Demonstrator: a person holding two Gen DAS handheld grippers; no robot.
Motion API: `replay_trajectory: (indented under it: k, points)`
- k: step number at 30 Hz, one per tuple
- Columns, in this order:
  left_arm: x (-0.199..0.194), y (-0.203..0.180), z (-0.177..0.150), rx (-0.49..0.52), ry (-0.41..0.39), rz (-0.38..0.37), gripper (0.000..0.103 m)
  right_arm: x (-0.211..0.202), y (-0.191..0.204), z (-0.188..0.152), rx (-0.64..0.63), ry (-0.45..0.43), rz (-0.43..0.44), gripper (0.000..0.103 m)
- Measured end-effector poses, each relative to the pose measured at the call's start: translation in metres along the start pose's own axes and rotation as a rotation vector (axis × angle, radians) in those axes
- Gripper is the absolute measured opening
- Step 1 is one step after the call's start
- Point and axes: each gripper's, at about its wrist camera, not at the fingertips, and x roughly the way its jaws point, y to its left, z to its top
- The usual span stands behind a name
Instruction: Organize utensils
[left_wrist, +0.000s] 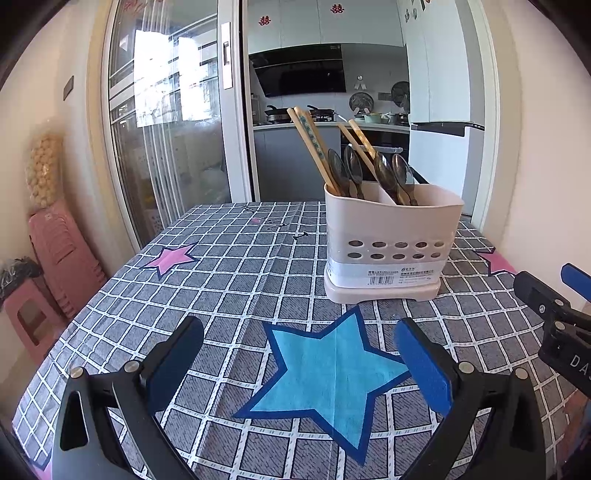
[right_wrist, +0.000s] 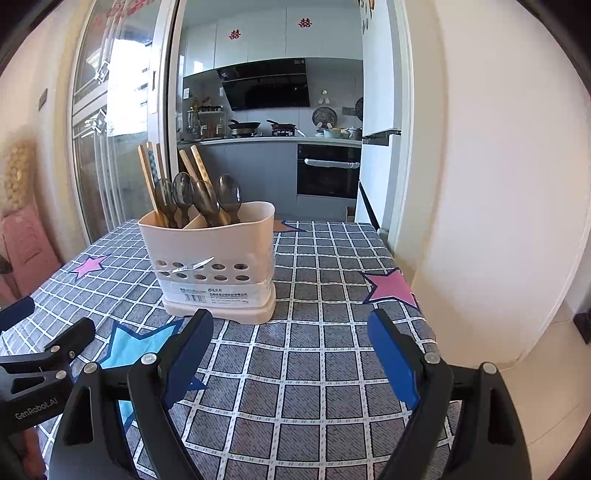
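Tablecloth (left_wrist: 229, 280) first, since it fills most of both views: grey check with stars printed on it, nothing loose seen lying on it. Next biggest, the white utensil holder (left_wrist: 391, 236) is stood toward the far side, ahead and a bit right of the left gripper (left_wrist: 299, 354), ahead and left of the right gripper (right_wrist: 290, 350). It's split into two compartments, and chopsticks (left_wrist: 314, 144) plus dark spoons (left_wrist: 384, 173) are seen in both, all leaning up and to the left, handles down. Both sets of jaws are spread wide with nothing pinched between them, held low over the near part of the table. The holder looks roughly as close to either gripper, so any pull would probably be made upward along those tilted shafts.
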Motion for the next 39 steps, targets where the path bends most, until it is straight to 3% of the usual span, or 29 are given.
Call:
replay_trajectory:
  k: [39]
  points:
    - [-0.0019, -0.0006, 0.0006, 0.009, 0.003, -0.004, 0.103, 0.0007, 0.0007, 0.0023, 0.013, 0.003, 0.020, 0.088]
